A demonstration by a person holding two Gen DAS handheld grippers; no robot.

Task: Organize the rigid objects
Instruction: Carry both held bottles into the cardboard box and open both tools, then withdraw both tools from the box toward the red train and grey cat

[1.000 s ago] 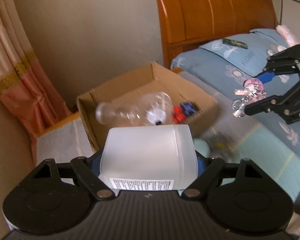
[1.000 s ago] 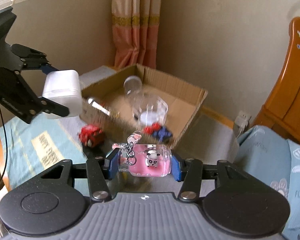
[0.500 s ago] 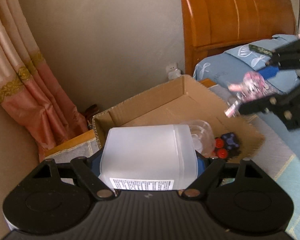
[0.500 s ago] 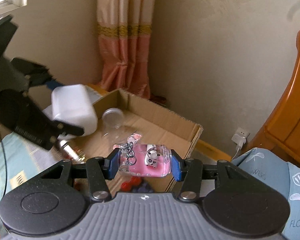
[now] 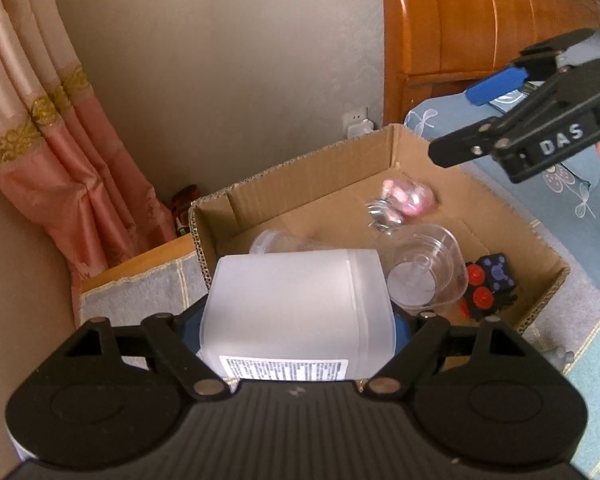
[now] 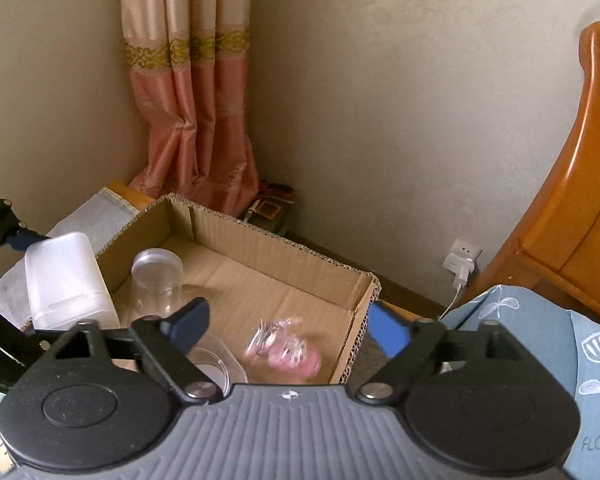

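While the right gripper point(image 6: 288, 330) hangs over the cardboard box point(image 6: 236, 240) with its jaws spread wide and nothing between them, the pink keychain charm point(image 6: 288, 348) shows blurred just below, over the box floor. Judged to be falling or freshly landed; can't tell which. The left wrist view puts the same charm point(image 5: 404, 200) toward the far side of the box point(image 5: 312, 176), with the right gripper point(image 5: 496, 120) up above the box's far right corner.

Left gripper point(image 5: 300, 320) is clamped on a frosted white plastic container point(image 5: 296, 312), label edge toward the camera, held at the box's near wall, not yet over the floor. Also in the box: clear plastic jar point(image 5: 424, 276) on its side, a second clear cup point(image 5: 276, 242) behind the container, a black cube with red and blue buttons point(image 5: 486, 290) in the near right corner.

Step in hand: right drop-off looks done, left drop-off pending. Next move likely calls for carrying the container forward past the rim, finding bare cardboard away from the jars, then opening the jaws. Rest of the task's items not in view.
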